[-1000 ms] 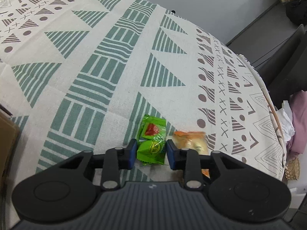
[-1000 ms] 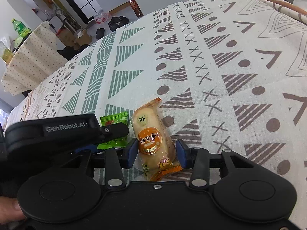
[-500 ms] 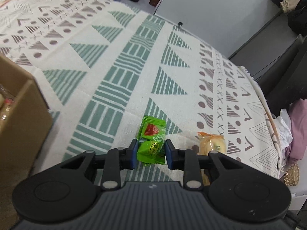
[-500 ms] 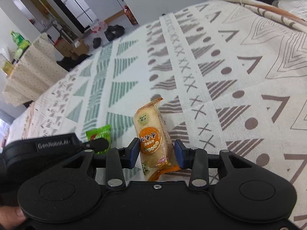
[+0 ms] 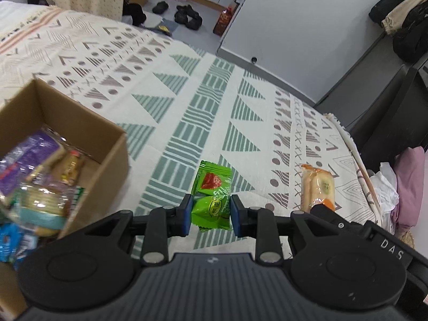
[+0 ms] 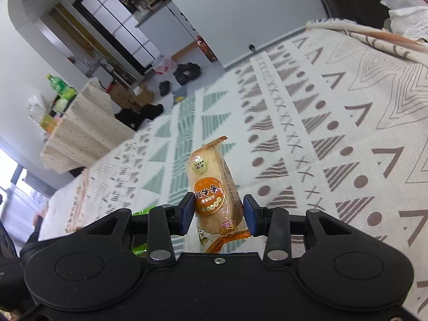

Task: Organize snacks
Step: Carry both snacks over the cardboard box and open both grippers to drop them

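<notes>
Green packet [image 5: 212,198], orange-labelled cake wrapper [image 6: 212,187], brown box [image 5: 80,123], cream cloth [image 5: 187,112] patterned with green and brown triangles.

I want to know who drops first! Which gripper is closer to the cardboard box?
Left. The left gripper, holding the green snack packet, is right beside the cardboard box. The right gripper, holding the orange-labelled pastry, is on the far side of it.
</notes>
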Available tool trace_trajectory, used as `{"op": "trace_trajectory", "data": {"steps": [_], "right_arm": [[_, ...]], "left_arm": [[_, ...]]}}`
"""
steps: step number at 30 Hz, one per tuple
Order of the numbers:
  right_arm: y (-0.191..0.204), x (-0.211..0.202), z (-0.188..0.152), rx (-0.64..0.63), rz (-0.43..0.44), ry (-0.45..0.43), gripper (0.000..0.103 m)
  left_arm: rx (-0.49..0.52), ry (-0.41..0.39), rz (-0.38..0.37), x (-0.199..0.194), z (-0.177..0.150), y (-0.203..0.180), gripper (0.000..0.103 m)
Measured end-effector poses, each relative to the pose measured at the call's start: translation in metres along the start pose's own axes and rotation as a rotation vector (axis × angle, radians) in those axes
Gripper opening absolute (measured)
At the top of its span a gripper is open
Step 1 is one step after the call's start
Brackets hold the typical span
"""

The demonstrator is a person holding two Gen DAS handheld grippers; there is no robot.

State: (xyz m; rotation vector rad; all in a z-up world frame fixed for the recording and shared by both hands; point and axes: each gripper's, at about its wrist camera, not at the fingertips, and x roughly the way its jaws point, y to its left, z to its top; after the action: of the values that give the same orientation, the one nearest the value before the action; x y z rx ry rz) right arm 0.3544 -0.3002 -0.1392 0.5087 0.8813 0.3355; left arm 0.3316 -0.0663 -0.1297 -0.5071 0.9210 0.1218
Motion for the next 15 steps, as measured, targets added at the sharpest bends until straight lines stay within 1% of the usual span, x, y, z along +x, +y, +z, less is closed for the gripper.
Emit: {"op": "trace_trajectory", "data": {"steps": [15], "right_arm": [[0.048,-0.031,-0.011,-0.074,0.099,-0.071,0.039]], "left_arm": [[-0.030,-0.102,0.026,-0.075,0.003,0.029,0.028]]}}
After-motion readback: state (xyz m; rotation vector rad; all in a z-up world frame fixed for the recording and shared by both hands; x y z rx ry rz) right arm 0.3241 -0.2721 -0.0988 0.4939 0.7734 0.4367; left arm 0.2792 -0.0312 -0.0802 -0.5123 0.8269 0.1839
